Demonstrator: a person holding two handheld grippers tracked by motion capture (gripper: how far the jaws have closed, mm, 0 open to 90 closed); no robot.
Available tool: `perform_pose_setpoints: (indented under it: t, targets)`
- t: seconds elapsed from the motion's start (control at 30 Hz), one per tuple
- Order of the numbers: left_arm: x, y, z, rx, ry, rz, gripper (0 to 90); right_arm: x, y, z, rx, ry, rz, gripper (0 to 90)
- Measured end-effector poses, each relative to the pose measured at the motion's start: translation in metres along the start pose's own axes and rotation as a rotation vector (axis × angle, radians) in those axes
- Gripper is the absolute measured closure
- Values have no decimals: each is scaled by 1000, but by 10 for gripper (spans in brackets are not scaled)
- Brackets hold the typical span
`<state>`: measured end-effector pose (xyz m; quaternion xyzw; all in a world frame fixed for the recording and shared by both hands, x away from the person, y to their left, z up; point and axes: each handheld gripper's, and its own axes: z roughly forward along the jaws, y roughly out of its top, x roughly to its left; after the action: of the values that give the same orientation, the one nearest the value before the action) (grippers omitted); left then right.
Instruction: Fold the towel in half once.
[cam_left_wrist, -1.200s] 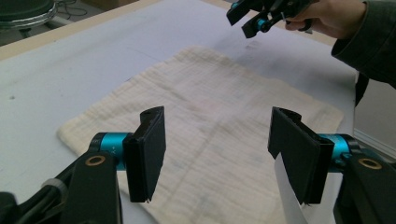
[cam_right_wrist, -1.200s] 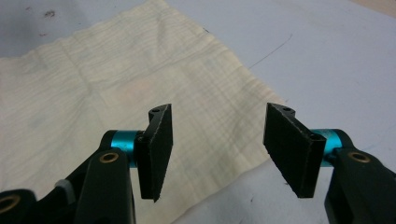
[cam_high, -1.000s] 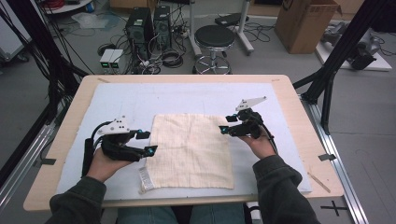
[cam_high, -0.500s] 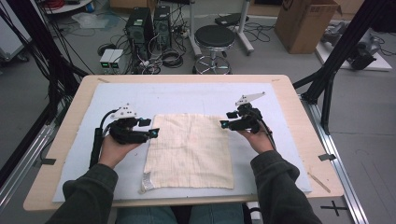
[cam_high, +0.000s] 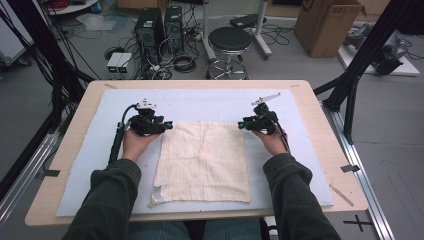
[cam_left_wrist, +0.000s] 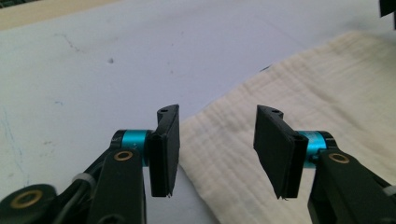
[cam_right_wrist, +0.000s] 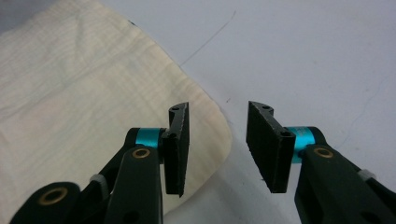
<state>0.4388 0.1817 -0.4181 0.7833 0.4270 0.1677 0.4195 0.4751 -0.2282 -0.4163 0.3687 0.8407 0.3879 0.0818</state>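
Note:
A cream checked cloth (cam_high: 202, 162) lies flat on the white mat (cam_high: 200, 105) in the high view. My left gripper (cam_high: 167, 125) sits at the cloth's far left corner, my right gripper (cam_high: 241, 124) at its far right corner. In the left gripper view the left gripper (cam_left_wrist: 217, 140) has been closing its jaws; they still stand apart over the cloth's corner (cam_left_wrist: 243, 154), pads not pressing it. In the right gripper view the right gripper (cam_right_wrist: 218, 140) has also been closing; its jaws straddle the cloth's rounded corner (cam_right_wrist: 205, 126) with a gap.
The mat covers a wooden table (cam_high: 320, 125). A small label (cam_high: 157, 192) sticks out at the cloth's near left corner. Beyond the table stand a black stool (cam_high: 230, 42), computer boxes (cam_high: 157, 25) with cables and a cardboard box (cam_high: 327, 22).
Both hands have moved away from me to the cloth's far corners, the left one farther. The cloth has not moved.

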Motion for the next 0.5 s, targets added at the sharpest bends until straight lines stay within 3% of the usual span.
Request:
perform_pose_setpoints:
  t: [0.2, 0.27, 0.37, 0.5]
  targets:
    - [8, -2, 15, 43, 51, -30, 531, -7, -4, 11, 38, -2, 30, 631]
    - [10, -2, 19, 55, 42, -50, 526, -9, -6, 13, 40, 15, 43, 631]
    - [10, -4, 23, 63, 38, -47, 532, -8, -6, 17, 59, 25, 33, 648]
    - [10, -6, 28, 85, 45, -43, 550, -6, -6, 20, 74, 31, 14, 754]
